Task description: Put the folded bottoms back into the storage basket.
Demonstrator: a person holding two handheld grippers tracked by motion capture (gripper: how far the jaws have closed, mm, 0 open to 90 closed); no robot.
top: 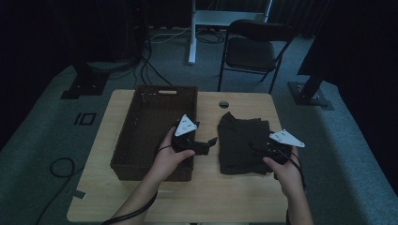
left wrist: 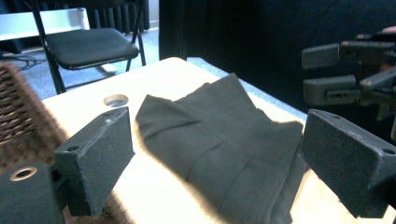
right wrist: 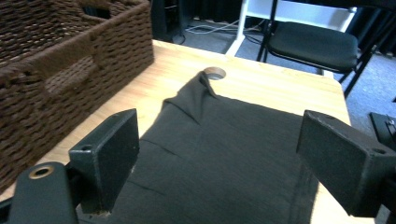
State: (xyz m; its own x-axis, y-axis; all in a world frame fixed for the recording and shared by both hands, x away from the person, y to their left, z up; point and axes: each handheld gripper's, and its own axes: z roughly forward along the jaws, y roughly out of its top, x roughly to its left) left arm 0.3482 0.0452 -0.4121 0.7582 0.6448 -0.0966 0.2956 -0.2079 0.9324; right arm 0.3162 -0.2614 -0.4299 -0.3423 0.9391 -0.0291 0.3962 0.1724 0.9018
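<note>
A: The cloth lies folded flat on the desk's right half, its far corner near the round hole by the far edge. How will it handle?

B: Soft and light, I'd judge — limp, so it will sag and may unfold if lifted by one point. Better to pinch the near edge through all the layers, one corner per gripper.

A: And the grippers?

B: Left gripper has its jaws wide apart, empty, just left of the cloth. Right gripper is over the near right part — jaws apart too, nothing clamped.

A: The basket?

B: On the left half, touching the near-left region — looks empty, though it's dim inside.
</note>
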